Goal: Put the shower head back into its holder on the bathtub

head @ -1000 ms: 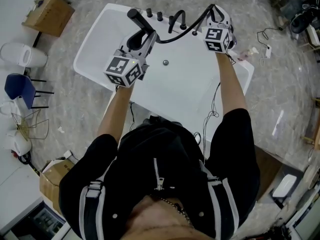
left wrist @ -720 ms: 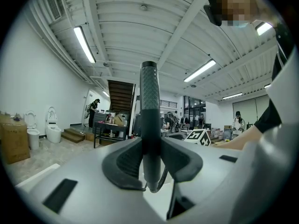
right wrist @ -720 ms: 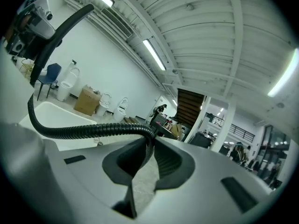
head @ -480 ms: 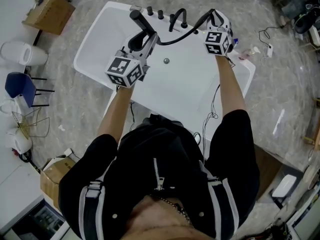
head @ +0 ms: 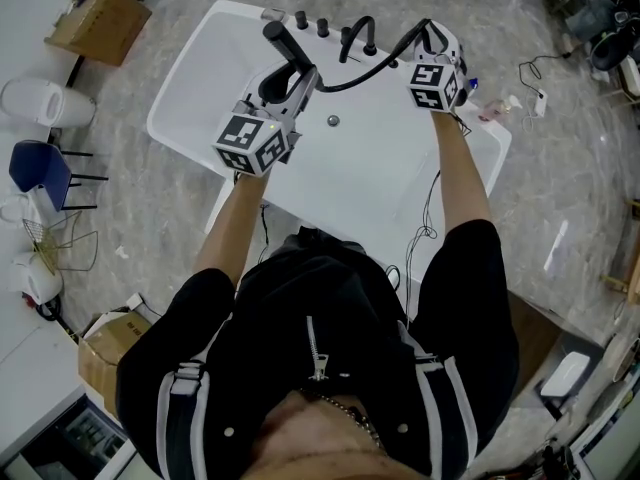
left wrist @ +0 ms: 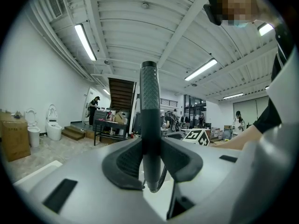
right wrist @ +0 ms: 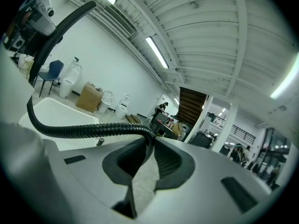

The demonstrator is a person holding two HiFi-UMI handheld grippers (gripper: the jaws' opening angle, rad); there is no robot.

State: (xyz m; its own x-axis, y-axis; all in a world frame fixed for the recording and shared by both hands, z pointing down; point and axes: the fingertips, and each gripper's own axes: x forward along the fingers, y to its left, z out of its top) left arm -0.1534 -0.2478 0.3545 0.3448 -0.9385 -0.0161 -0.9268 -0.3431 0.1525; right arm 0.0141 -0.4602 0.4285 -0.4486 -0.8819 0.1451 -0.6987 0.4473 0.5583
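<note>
Left gripper view shows the left gripper (left wrist: 150, 149) closed on the handle of the shower head (left wrist: 149, 101), held upright between the pads; the right gripper (right wrist: 147, 155), off to its side, is closed on the hose (right wrist: 79, 130); just ahead of the head lie the rim fittings (head: 322, 28) of the bathtub (head: 200, 98). Risk: hose tension between the two grips may twist the handle in the pads; the head then meets the holder, not identifiable among the fittings, off-axis and drops into the tub.
</note>
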